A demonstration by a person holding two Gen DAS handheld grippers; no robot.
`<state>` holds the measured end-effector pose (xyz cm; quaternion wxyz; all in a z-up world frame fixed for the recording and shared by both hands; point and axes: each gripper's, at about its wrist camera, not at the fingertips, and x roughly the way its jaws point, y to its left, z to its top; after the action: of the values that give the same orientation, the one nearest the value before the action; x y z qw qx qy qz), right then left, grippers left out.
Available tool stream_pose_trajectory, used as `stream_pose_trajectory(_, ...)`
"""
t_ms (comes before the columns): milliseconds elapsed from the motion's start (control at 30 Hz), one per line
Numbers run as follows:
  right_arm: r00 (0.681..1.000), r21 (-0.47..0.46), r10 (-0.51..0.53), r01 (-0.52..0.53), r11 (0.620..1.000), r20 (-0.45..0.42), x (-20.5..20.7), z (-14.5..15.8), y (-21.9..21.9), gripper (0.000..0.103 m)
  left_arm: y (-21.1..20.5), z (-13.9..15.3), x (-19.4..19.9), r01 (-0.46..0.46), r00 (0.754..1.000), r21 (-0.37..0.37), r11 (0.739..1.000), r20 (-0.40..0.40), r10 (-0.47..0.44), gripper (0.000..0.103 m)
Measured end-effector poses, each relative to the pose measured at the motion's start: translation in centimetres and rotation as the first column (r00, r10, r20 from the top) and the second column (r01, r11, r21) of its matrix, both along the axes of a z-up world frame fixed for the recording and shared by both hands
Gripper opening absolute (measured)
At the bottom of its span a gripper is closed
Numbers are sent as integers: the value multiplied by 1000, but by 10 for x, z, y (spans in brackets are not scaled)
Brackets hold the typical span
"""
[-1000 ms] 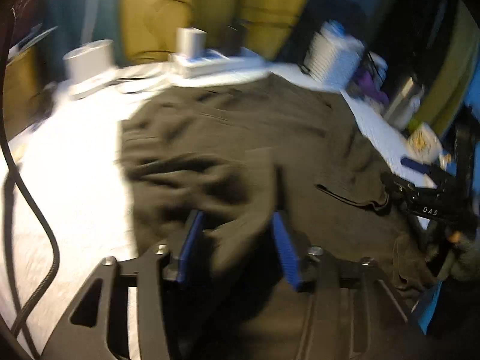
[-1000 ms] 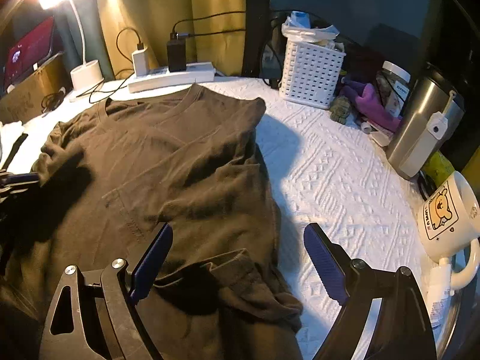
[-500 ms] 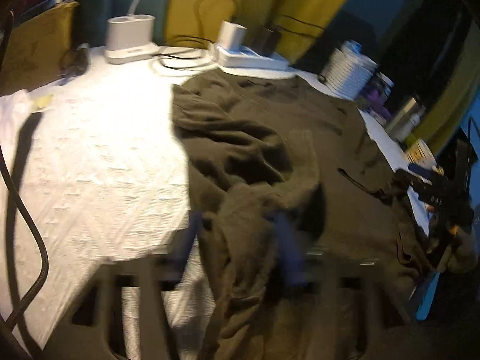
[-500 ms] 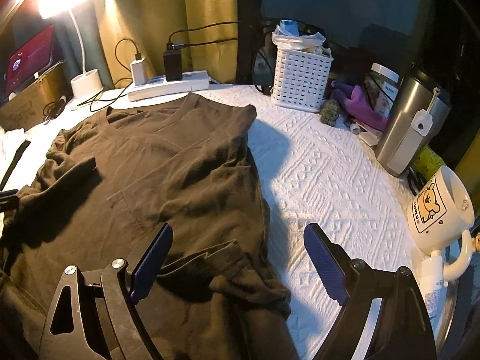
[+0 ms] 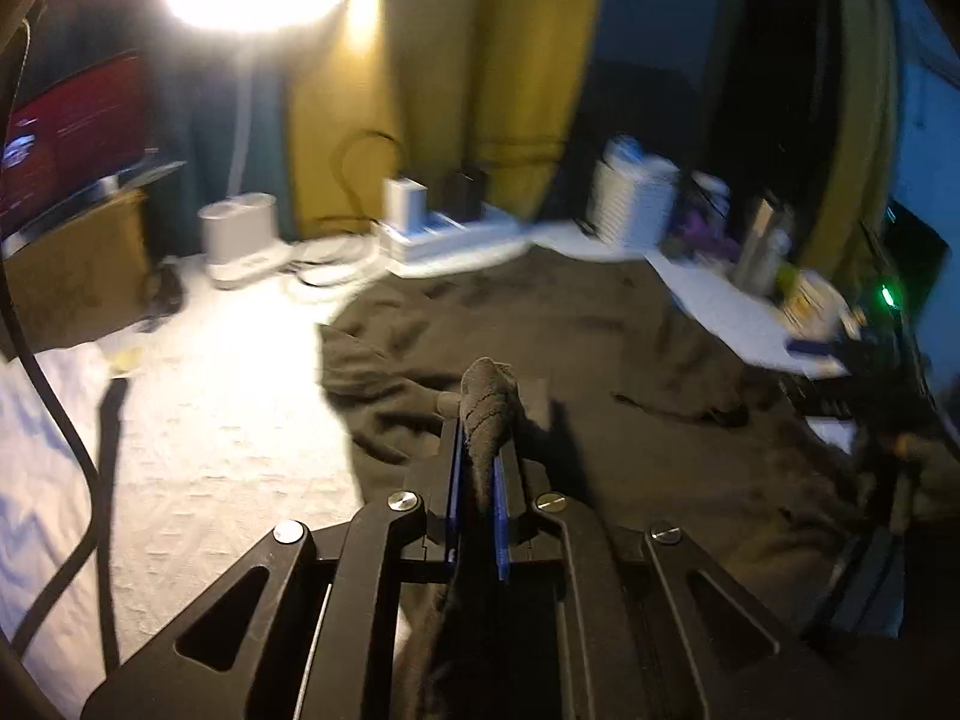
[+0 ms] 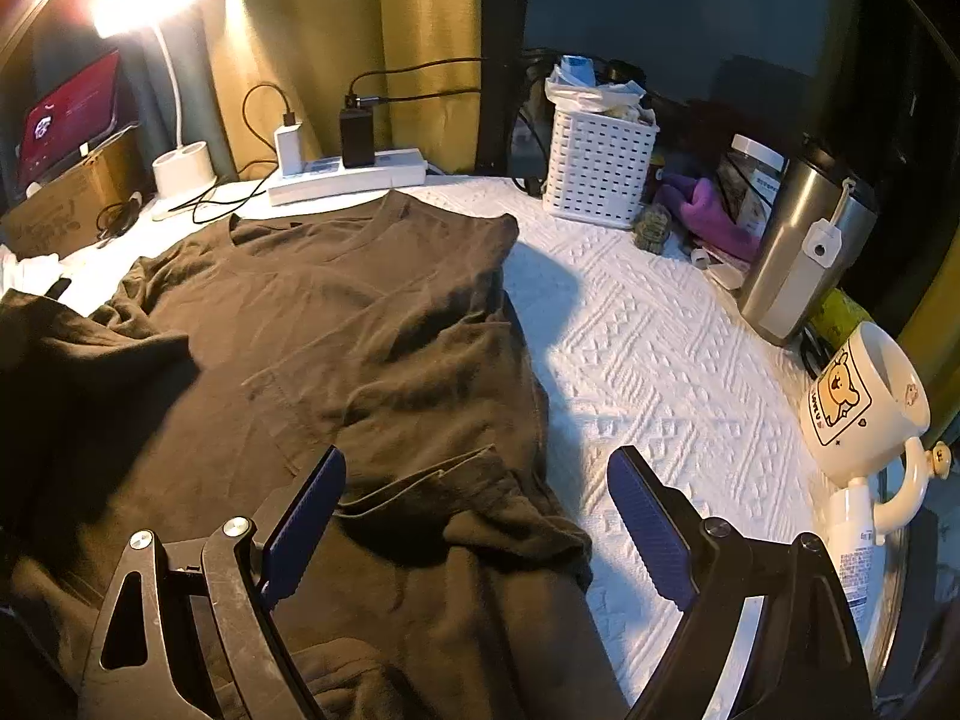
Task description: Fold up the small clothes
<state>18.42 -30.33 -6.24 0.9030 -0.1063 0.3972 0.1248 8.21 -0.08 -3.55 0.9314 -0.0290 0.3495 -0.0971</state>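
Observation:
A dark brown t-shirt (image 6: pixel 360 330) lies spread on the white textured cloth (image 6: pixel 660 360), collar toward the power strip. My left gripper (image 5: pixel 480 420) has its jaws closing tight on a bunched fold of the t-shirt (image 5: pixel 570 330), and the pads press on the fabric. That fold is lifted off the table, showing as a raised dark flap (image 6: pixel 66 348) in the right wrist view. My right gripper (image 6: pixel 477 462) stands open above the shirt's crumpled right sleeve (image 6: pixel 480 516), nothing pressed between its fingers.
Along the back stand a lit lamp (image 6: pixel 180 168), a power strip (image 6: pixel 348 177) with chargers, and a white basket (image 6: pixel 600 168). A steel flask (image 6: pixel 798 252) and a bear mug (image 6: pixel 864 402) sit at the right. A cardboard box (image 6: pixel 66 204) and a black cable (image 5: pixel 54 420) are at the left.
My left gripper shut on the shirt's fabric and rose with it, pulling the left side up and inward. The right gripper stayed open over the sleeve.

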Motion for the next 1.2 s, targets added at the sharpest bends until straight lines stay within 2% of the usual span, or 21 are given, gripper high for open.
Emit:
stream_pose_trajectory(67, 1000, 2, 0, 0, 1000, -3, -1, -1, 0, 90, -15, -10, 2, 94, 993, 23, 995, -75, -92, 8)
stream_pose_trajectory(133, 1000, 5, -4, 4, 1000, -7, -1, -2, -2, 90, -27, -23, 2, 178, 972, 30, 984, -161, -171, 8)
stream_pose_trajectory(200, 1000, 8, -7, 7, 1000, -10, -1, -4, -4, 90, -34, -33, 2, 222, 952, 41, 974, -226, -207, 10)
stream_pose_trajectory(267, 1000, 11, -12, 12, 1000, -12, -2, -5, -6, 90, -32, -34, -1, 237, 939, 13, 971, -259, -226, 22)
stream_pose_trajectory(300, 1000, 14, -15, 15, 1000, -12, -2, -5, -8, 90, -25, -31, 0, 240, 934, -26, 970, -266, -239, 34)
stream_pose_trajectory(333, 1000, 18, -19, 19, 1000, -12, -2, -6, -10, 90, -16, -24, 2, 226, 938, -55, 972, -255, -233, 43)
stream_pose_trajectory(400, 1000, 23, -26, 27, 999, -14, -1, -6, -14, 90, 4, -12, 11, 180, 955, -76, 981, -226, -192, 51)
stream_pose_trajectory(533, 999, 34, -38, 38, 999, -14, 4, -6, -19, 90, 40, -1, 34, 63, 982, -71, 995, -173, -75, 53)
stream_pose_trajectory(633, 999, 46, -39, 39, 998, -10, 8, -4, -21, 90, 55, -19, 63, 0, 977, -53, 999, -215, -12, 53)
stream_pose_trajectory(833, 999, 42, -41, 41, 998, -6, 17, 1, -23, 90, 40, -50, 102, 41, 967, -12, 999, -250, -43, 53)
stream_pose_trajectory(900, 999, 43, -46, 47, 998, -11, 22, 1, -25, 90, 39, -58, 109, 28, 966, 20, 999, -257, -22, 51)
stream_pose_trajectory(933, 999, 42, -49, 49, 998, -15, 25, 0, -25, 90, 38, -60, 111, 18, 969, 27, 999, -248, -11, 31)
stream_pose_trajectory(967, 999, 39, -50, 50, 998, -18, 27, 0, -25, 90, 43, -61, 114, -4, 971, 35, 999, -238, 13, 17)
stream_pose_trajectory(1033, 999, 31, -48, 49, 998, -24, 32, -1, -24, 90, 52, -61, 118, -33, 973, 33, 999, -229, 40, 11)
stream_pose_trajectory(1133, 999, 24, -42, 42, 999, -33, 39, -3, -18, 90, 71, -57, 122, -104, 976, 136, 985, -177, 127, 10)
stream_pose_trajectory(1200, 999, 17, -32, 33, 999, -41, 44, -5, -12, 90, 84, -58, 128, -133, 973, 163, 978, -168, 160, 9)
